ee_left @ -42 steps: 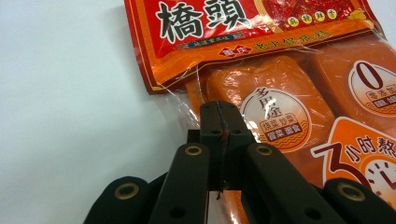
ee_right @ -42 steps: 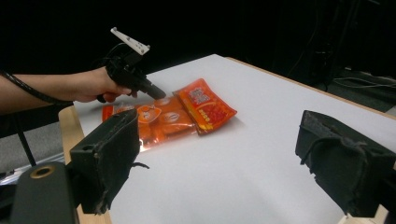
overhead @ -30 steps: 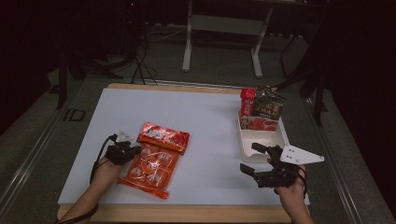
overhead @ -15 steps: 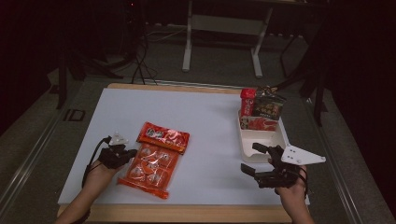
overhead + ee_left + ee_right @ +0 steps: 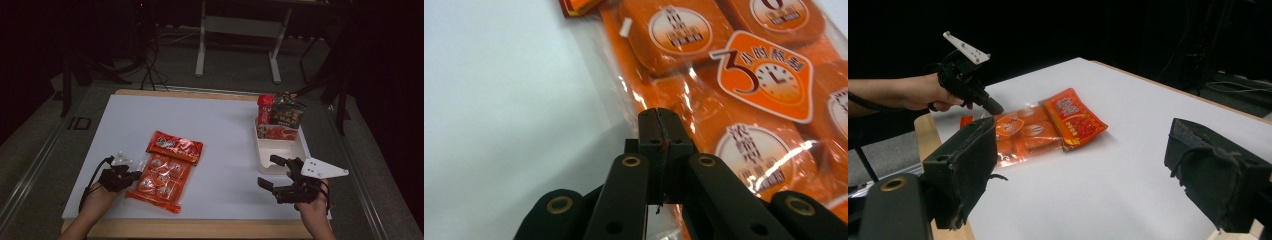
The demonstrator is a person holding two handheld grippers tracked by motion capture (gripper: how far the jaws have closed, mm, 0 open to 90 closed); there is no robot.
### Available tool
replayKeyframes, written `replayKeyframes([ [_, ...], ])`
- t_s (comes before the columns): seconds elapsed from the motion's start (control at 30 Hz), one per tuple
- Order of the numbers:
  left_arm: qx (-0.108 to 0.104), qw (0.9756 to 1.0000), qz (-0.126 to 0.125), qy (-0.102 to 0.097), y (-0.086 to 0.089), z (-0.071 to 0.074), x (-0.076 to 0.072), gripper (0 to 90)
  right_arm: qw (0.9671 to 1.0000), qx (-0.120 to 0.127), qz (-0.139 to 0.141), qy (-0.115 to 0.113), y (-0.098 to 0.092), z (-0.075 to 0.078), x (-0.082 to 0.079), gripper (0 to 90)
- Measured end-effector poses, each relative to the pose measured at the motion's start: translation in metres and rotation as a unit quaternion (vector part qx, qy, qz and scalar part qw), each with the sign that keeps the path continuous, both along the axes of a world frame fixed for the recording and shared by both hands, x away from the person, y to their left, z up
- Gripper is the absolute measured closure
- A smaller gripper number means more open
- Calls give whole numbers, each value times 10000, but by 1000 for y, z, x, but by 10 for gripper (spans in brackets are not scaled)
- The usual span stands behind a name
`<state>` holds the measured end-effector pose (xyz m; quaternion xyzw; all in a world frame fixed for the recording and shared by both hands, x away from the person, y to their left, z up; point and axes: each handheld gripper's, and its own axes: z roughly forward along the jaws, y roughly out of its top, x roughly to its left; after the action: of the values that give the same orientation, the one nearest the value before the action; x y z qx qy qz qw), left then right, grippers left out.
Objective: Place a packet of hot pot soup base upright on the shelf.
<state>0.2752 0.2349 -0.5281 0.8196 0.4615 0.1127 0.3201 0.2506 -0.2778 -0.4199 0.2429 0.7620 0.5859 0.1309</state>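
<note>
Your left gripper sits low at about eight o'clock on the white table, and its jaws are clenched tight, tips pressed together with nothing between them. In the left gripper view those closed tips hang right over the clear edge of the orange snack bag; whether they actually touch the plastic, you cannot tell from here. In the high view the gripper's nose is just beside the bag's left edge.

Your right gripper rests near five o'clock, well apart from the bag. Its jaws are released, spread wide, with only bare table between them in the right gripper view.

Now the bag itself: the orange snack bag lies flat at about seven o'clock, tilted, its long side running from near your edge up toward the middle. You can see round printed packets through the clear plastic. A smaller red packet lies across its far end, touching it, possibly overlapping.

Farther out, at about two o'clock, a white tray stands just beyond your right gripper. In its far end are upright packets: a red one, a dark one beside it, and a red-and-white one in front.
</note>
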Motion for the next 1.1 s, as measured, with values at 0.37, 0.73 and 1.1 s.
replayKeyframes([
  [0.37,-20,9999,-117,11,-11,0,-4,900,10000,12,-15,16,0,-1,0,134],
  [0.73,-104,9992,-377,37,-36,0,-5,900,10000,10,-15,12,0,-2,0,134],
  [1.1,-196,9967,-784,54,-73,0,-1,900,10000,3,-24,6,-1,-2,0,134],
])
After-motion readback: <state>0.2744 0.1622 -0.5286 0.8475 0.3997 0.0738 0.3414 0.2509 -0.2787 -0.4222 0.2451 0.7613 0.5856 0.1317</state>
